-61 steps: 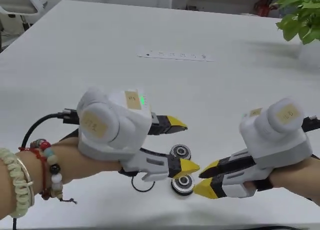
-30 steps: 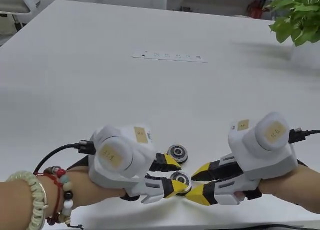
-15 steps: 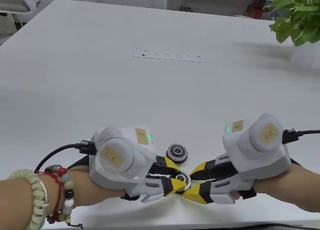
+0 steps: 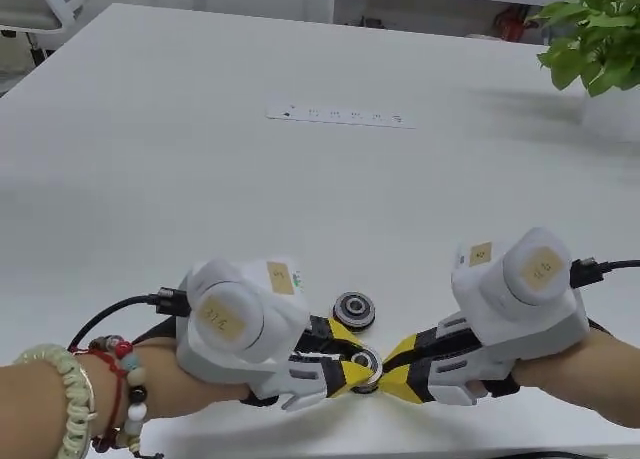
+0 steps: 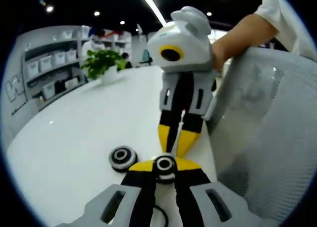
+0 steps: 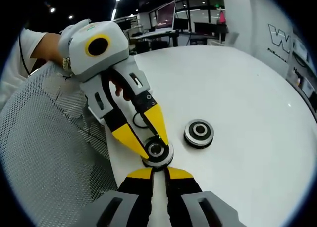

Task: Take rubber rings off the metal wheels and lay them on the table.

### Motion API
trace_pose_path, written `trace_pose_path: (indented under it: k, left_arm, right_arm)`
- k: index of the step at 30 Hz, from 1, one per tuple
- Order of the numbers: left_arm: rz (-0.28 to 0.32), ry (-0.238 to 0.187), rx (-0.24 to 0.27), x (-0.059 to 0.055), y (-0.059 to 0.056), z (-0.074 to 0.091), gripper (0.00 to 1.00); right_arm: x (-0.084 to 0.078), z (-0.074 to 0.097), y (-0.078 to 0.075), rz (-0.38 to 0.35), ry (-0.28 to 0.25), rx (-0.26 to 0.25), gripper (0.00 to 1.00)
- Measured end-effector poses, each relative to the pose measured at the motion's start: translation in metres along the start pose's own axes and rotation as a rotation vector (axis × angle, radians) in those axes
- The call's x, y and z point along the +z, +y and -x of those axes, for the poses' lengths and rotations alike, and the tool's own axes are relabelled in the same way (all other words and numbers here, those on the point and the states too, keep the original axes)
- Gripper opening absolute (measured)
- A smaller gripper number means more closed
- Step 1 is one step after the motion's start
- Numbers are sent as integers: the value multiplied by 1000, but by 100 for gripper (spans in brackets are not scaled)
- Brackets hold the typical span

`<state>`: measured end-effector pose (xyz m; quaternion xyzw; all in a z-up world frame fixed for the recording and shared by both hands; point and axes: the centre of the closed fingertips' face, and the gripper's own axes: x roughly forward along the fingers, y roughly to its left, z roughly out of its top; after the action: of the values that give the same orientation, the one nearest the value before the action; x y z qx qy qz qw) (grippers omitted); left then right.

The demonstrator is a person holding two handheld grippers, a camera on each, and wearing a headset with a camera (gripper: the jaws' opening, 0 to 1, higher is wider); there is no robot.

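The white table (image 4: 200, 129) runs from the near edge to the far wall. A grey mesh chair (image 5: 267, 138) stands at its near side. At the far right a white pot (image 5: 110, 74) holds one leafy plant (image 4: 595, 29). One power strip (image 4: 340, 114) lies flat at the far middle.

Two grippers meet tip to tip at the near edge. The left gripper (image 4: 352, 357) is clenched on the held wheel (image 6: 157, 152), one yellow jaw on each side of it. The right gripper (image 4: 393, 369) has its jaws drawn almost together, with the tips against that wheel's right edge. Whether they pinch rubber cannot be told. Two seconds ago the left jaws gaped wide and the right gripper stood off to the right. Half a second ago the right jaws were wider apart than now.

There are two metal wheels. The free wheel (image 4: 353, 307) lies flat on the table just beyond the held one, apart from both grippers and in the same spot as before. A dark rubber ring (image 6: 199, 144) is in place around its rim.
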<state>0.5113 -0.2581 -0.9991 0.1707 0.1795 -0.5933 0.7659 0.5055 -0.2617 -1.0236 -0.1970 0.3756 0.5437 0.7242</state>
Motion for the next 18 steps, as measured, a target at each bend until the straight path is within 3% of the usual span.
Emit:
trace_pose_path:
  k: [7, 13, 15, 18]
  left_arm:
    - [0, 1, 2, 0, 0, 0, 14]
    - [2, 4, 9, -1, 2, 0, 14]
    - [11, 2, 7, -1, 2, 1, 14]
    - [9, 3, 7, -1, 1, 1, 14]
  right_arm:
    - [1, 0, -5, -32, -2, -13, 0]
    - [3, 4, -12, -180, -8, -41, 0]
    - [3, 6, -12, -266, -21, -25, 0]
    - [5, 9, -14, -335, -47, -19, 0]
